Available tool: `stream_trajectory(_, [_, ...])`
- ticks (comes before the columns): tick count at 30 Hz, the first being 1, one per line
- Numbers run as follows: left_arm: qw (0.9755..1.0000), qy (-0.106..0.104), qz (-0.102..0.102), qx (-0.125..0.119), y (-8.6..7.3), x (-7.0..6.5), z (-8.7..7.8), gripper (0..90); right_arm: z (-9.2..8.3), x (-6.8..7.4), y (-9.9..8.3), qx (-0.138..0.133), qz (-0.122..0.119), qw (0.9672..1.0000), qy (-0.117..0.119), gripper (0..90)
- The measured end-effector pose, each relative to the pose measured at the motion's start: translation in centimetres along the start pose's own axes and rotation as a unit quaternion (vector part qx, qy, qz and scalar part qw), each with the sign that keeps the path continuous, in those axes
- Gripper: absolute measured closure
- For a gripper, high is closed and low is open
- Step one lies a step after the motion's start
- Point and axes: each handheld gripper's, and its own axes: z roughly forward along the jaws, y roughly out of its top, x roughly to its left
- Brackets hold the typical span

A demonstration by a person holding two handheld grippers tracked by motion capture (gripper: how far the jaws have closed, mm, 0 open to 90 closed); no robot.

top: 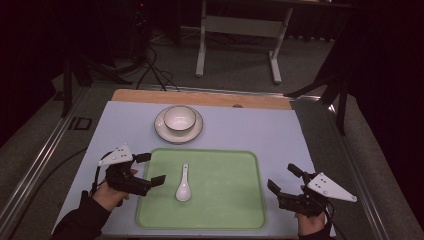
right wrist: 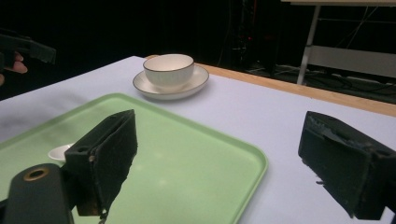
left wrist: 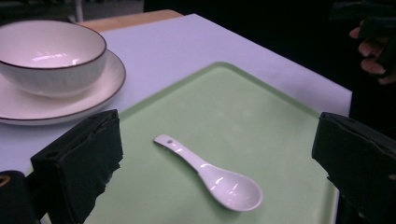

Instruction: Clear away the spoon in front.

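Observation:
A white ceramic spoon (top: 183,186) lies on a green tray (top: 225,190), bowl end toward the near edge. Beyond the tray a white bowl (top: 179,118) sits on a white saucer (top: 160,131). My left gripper (top: 154,168) hovers over the tray's left edge, open and empty. In the left gripper view the spoon (left wrist: 219,179) lies between and just ahead of its jaws (left wrist: 219,128). Past the tray's right edge my right gripper (top: 280,176) is held open, holding nothing. The right gripper view looks across the tray (right wrist: 187,149) to the bowl (right wrist: 169,69).
The tray rests on a pale blue mat (top: 260,130) with a wooden strip (top: 200,97) along the far edge. On the floor beyond stand a white table frame (top: 240,30) and dark cables (top: 150,70). Dark stands flank the table.

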Motion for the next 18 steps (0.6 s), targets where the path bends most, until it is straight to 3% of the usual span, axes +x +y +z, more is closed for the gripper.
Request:
stream_trajectory(9, [0.9997, -0.002, -0.013, -0.019, -1.2, 0.4, -0.5, 2.5, 0.0, 0.0, 0.0, 0.000, -0.001, 1.0000, 0.000, 11.5])
stream_trajectory(12, [0.9998, 0.003, -0.001, -0.021, -1.6, 0.3, -0.7, 2.5, 0.0, 0.0, 0.0, 0.001, -0.001, 1.0000, 0.001, 11.5])
stream_trajectory(14, [0.9993, 0.000, 0.010, -0.036, -1.8, 0.3, -0.8, 2.5, 0.0, 0.0, 0.0, 0.001, 0.000, 1.0000, 0.004, 11.5])
stream_trajectory(18, [0.9992, 0.002, 0.017, -0.037, -2.4, 0.7, -0.7, 3.1, 0.1, -0.1, -0.1, 0.000, 0.001, 1.0000, 0.007, 11.5])
